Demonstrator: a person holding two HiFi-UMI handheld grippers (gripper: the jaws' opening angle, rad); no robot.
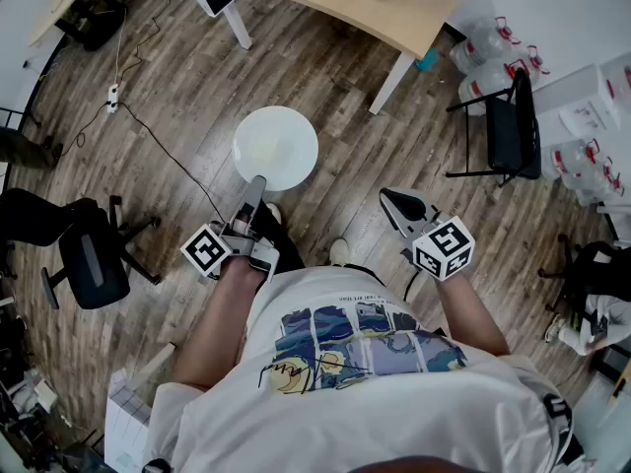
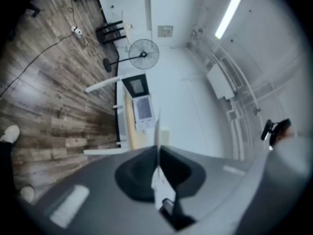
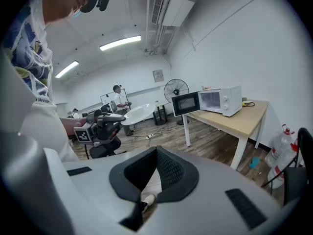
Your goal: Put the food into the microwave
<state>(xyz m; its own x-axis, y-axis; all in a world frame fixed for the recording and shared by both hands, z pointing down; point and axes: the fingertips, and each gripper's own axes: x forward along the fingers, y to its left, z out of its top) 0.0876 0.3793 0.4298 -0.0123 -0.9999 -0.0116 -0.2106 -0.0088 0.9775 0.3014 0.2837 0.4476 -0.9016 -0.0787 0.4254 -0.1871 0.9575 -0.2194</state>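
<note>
left claw (image 1: pixel 258 181) gripped the plate (image 1: pixel 281 138) rim (thin hold): tilting could drop it. right claw (image 1: pixel 390 198) was clenched, empty.

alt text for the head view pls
Seen from above, the left gripper holds a white plate by its rim over a wood floor; the right gripper is shut and empty. A wooden table stands ahead.

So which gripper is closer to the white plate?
The left one. The left gripper is clamped on the near rim of the plate, holding it level. The right gripper hangs off to the plate's right, apart from it, with nothing between its jaws.
</note>
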